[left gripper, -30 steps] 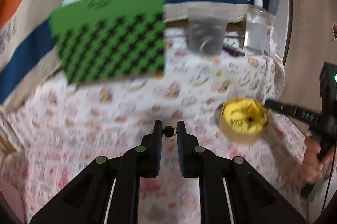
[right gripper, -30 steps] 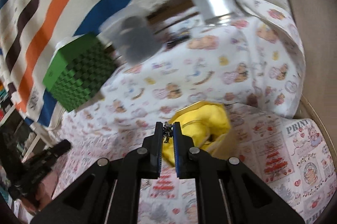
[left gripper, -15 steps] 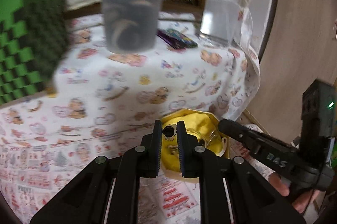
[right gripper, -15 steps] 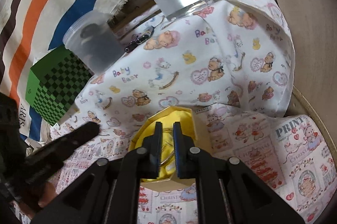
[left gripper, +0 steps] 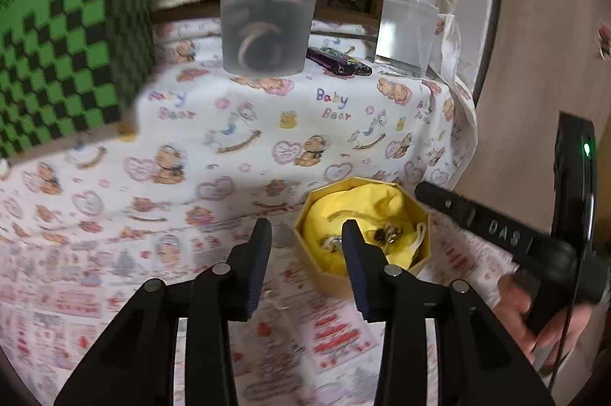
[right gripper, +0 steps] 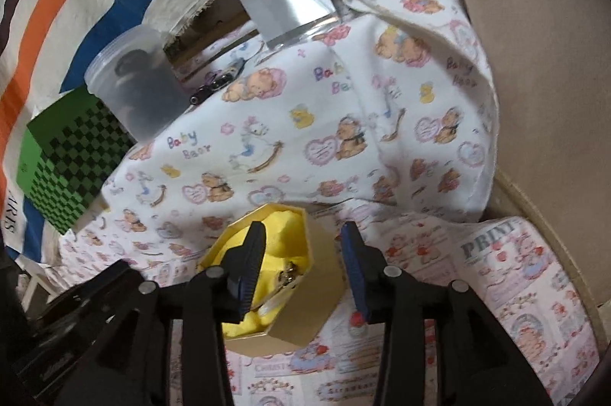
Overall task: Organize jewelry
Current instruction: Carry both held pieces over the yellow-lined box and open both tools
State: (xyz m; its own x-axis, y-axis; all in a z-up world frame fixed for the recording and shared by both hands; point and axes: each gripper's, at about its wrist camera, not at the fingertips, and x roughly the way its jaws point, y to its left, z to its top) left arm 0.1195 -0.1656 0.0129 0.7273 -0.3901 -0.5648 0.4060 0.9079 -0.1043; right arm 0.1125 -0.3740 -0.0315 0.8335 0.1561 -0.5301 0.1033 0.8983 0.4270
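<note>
You are at the drop-off step: both claws hang over the octagonal yellow cardboard box point(left gripper: 420, 234) at the near right of the worktop point(left gripper: 236, 123), and both are letting go. The left claw point(left gripper: 305, 234) has its jaws opening with nothing between the pads; its right pad sits over the box's near-left rim. The right claw point(right gripper: 301, 245) is opening too, straddling the box's right wall without pinching it.

The small metal jewelry pieces point(left gripper: 385, 234) lie inside the box on its crumpled yellow fabric lining point(left gripper: 366, 207): a couple of tangled bits with dark stones, too small to tell earrings from charms. In the right wrist view one gold-toned piece point(right gripper: 288, 274) rests against the inner wall.

Judging from this, the pieces you carried are delivered, so your next move is probably to lift both claws clear without snagging the lining, then look for whatever is left. The lining is soft and loose, so a pad dragged through it could pull fabric and jewelry out together. The box looks light and may slide on the cloth.

The worktop is covered by a white printed cotton cloth with bears and hearts point(right gripper: 343, 138), wrinkled at the far right. At the far edge stand a frosted translucent plastic tub point(left gripper: 267, 24) holding dark rounded things, possibly bangles, a clear plastic spray bottle point(left gripper: 410, 12), and a green-and-black chequered box point(left gripper: 68, 54) on the left.
</note>
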